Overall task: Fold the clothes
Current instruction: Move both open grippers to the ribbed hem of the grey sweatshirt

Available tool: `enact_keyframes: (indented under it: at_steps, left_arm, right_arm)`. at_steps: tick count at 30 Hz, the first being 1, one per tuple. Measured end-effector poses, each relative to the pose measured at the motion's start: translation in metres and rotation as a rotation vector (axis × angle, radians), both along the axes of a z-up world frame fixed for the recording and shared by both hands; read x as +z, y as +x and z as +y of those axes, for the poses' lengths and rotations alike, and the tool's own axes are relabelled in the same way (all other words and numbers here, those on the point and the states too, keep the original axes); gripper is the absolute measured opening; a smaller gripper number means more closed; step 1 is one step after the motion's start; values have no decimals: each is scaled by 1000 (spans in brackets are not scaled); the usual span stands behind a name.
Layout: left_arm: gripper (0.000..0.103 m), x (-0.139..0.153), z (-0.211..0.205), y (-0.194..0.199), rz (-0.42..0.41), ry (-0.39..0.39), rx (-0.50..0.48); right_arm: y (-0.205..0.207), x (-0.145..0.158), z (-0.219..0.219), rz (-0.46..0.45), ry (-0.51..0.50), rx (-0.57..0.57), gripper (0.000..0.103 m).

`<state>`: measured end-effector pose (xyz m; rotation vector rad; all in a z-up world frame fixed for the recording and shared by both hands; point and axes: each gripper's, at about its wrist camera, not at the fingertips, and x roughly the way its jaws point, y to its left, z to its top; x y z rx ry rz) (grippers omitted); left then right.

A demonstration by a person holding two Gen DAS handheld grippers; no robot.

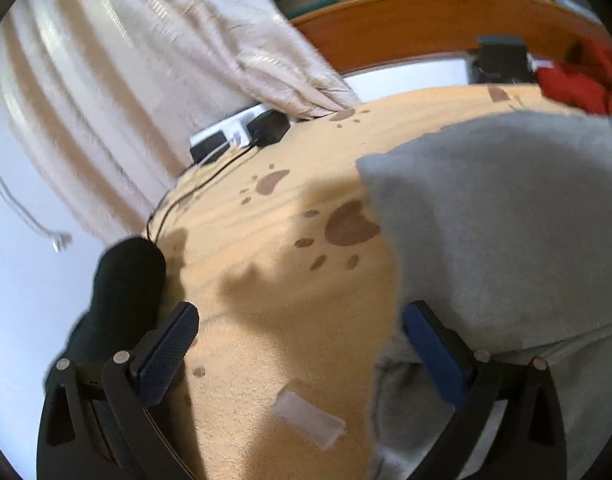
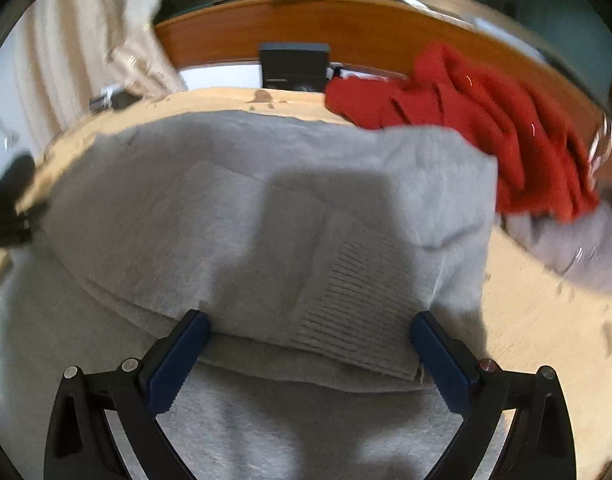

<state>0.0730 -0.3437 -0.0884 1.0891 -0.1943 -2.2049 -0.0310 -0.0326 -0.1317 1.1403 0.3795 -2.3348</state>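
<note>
Left wrist view: your left tongs (image 1: pixel 300 330) stand wide open with nothing between them, poised over a tan blanket (image 1: pixel 266 300) printed with brown paw marks. The grey garment (image 1: pixel 497 220) lies on the blanket to the right; its near edge runs under the right-hand finger, though contact is hard to judge. A black sock-like item (image 1: pixel 126 280) sits just beside the left-hand finger at the blanket's edge. A small clear plastic piece (image 1: pixel 309 420) lies on the blanket between the fingers, low in frame. Farther off, a white power strip (image 1: pixel 234 130) with black plugs sits near the blanket's far edge, a thin black cable trailing from it. A pale curtain (image 1: pixel 146 60) hangs at left. A wooden headboard (image 1: pixel 405 28) curves across the top, and a red garment (image 1: pixel 581 80) shows at far right.

Right wrist view: your right tongs (image 2: pixel 307 334) are also spread wide, gripping nothing. They hover over the grey garment (image 2: pixel 266 200), which is folded over itself; a ribbed cuff or hem (image 2: pixel 361 304) lies between the fingers, toward the right one. The red garment (image 2: pixel 485 120) is bunched beyond the grey one, touching its far right corner. A lilac-grey piece of cloth (image 2: pixel 577 248) lies beside the red. The view is motion-blurred.
</note>
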Motion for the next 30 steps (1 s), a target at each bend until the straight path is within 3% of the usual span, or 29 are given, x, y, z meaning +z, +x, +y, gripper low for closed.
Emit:
enact_keyframes:
  at_steps: [2, 6, 9, 12, 22, 24, 30]
  left_arm:
    - [103, 2, -7, 3, 6, -11, 29]
    - [103, 7, -20, 13, 60, 73, 51]
    - [103, 20, -20, 21, 194, 298, -17]
    - [103, 29, -8, 20, 272, 445, -113]
    - [103, -16, 28, -18, 80, 489, -213]
    - [103, -17, 21, -16, 91, 532, -207]
    - [103, -8, 39, 19, 69, 511, -220]
  right_arm:
    - [1, -1, 0, -4, 4, -11, 103]
    - [2, -2, -2, 2, 12, -8, 103]
    - [1, -2, -1, -7, 4, -6, 103]
    - [-1, -2, 0, -10, 1, -4, 103]
    - [-3, -3, 0, -21, -13, 4, 103]
    - [-3, -3, 1, -22, -15, 6, 103]
    - [-3, -3, 2, -24, -19, 9, 103]
